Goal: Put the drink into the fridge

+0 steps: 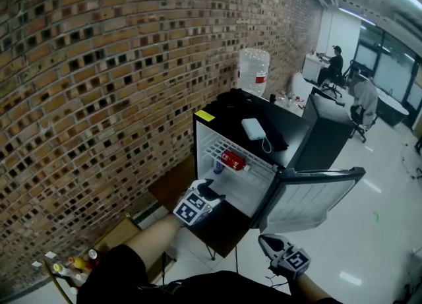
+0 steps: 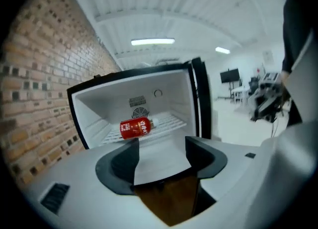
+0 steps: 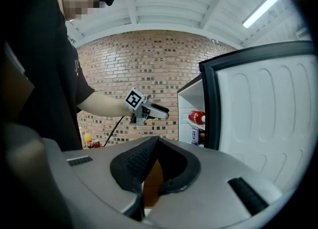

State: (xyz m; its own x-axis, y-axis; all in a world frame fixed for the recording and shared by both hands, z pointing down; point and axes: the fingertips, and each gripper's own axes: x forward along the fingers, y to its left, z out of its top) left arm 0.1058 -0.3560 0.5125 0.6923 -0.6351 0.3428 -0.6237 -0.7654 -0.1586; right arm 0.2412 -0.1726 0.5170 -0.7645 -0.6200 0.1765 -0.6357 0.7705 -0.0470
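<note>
The drink, a red can (image 1: 232, 159), lies on its side on the wire shelf of the open mini fridge (image 1: 206, 130). From the left gripper view the red can (image 2: 135, 127) rests well beyond my jaws, which stand apart with nothing between them. My left gripper (image 1: 212, 194) hovers just in front of the fridge opening, below the shelf. My right gripper (image 1: 265, 239) hangs lower, under the swung-open fridge door (image 1: 310, 197), its jaws closed together and empty. The right gripper view shows the left gripper (image 3: 164, 113), the red can (image 3: 197, 117) and the door's white inner face (image 3: 268, 123).
A white device with a cable (image 1: 253, 128) and dark cloth lie on the fridge top. A water jug (image 1: 253, 70) stands behind by the brick wall (image 1: 99, 65). A blue can (image 1: 218, 166) sits lower inside. Small bottles (image 1: 76, 263) are on the floor at left. A person sits far back.
</note>
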